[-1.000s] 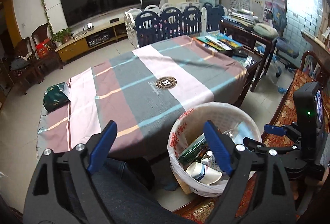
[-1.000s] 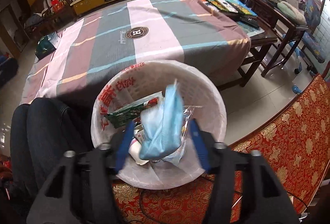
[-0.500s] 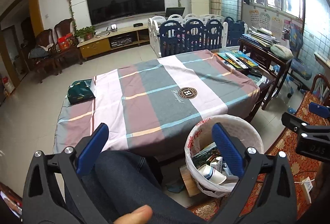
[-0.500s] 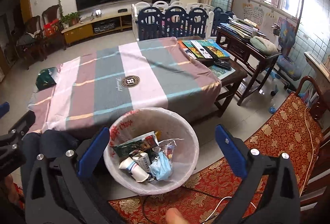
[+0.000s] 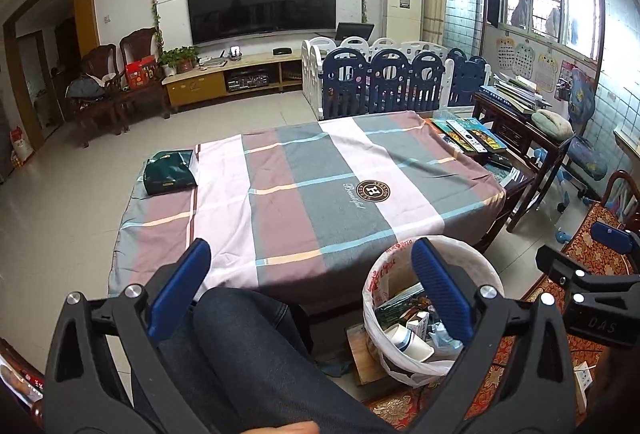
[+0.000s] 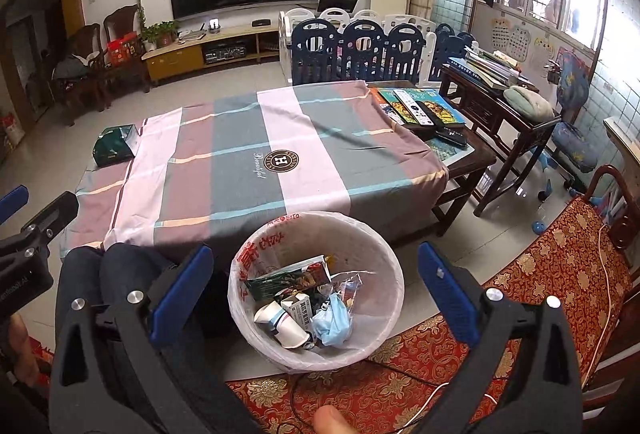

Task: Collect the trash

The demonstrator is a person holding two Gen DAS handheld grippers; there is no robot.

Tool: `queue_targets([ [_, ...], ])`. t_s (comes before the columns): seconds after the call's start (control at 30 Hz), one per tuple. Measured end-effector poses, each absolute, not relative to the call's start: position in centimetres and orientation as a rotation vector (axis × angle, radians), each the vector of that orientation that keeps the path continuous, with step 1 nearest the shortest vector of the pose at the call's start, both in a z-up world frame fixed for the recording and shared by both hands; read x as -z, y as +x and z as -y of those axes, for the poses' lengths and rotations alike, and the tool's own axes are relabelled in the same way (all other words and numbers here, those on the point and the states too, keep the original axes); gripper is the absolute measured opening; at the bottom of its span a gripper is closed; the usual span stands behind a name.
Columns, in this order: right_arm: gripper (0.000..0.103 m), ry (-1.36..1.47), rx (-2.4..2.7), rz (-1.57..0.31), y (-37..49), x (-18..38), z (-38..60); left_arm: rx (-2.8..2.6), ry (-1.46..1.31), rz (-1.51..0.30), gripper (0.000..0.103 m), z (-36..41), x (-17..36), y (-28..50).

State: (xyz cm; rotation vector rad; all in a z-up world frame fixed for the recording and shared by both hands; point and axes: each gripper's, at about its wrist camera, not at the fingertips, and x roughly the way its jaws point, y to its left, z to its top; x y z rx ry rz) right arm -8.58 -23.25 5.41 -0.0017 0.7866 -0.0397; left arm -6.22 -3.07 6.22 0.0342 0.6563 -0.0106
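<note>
**Both grippers empty above a filled trash bin**

Nearest, seen from the right wrist: right gripper (image 6: 316, 288) with jaws spread wide, grasping nothing. Directly between and just beyond those jaws, a white lined trash bin (image 6: 384, 258) standing on the floor beside a red patterned rug (image 6: 540, 274). Inside the bin: a crumpled blue face mask (image 6: 332, 324), a white paper cup (image 6: 280, 322) lying on its side, a small carton (image 6: 300, 308) and a green snack wrapper (image 6: 292, 278).

Seen from the left wrist: left gripper (image 5: 312, 280), jaws likewise released and empty, held over a denim-clad leg (image 5: 256, 358). Same bin under and just past its right-hand jaw, so off to the right of that gripper's centre line.

Beyond both pairs of jaws, a low surface under a striped cloth (image 6: 248, 162). No loose litter evident on the cloth. At its far left corner, well apart from both grippers, a dark green packet (image 6: 114, 146), long axis running roughly across the view; nearer the left gripper, judging by its side. At the far right end, books and remote controls (image 6: 420, 110).

Farther still: play fence, television, chairs.

Likely judgement: collecting close to done, unless the green packet counts as trash, in which case a long forward-left reach.
</note>
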Motion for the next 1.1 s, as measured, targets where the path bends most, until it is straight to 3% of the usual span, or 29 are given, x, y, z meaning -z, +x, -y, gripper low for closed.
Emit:
queue_targets([
  [1.1, 0.100, 0.008, 0.052, -0.796, -8.42, -5.15, 23.28, 0.021, 0.029, -0.673, 0.100, 3.55, -5.52, -6.32],
])
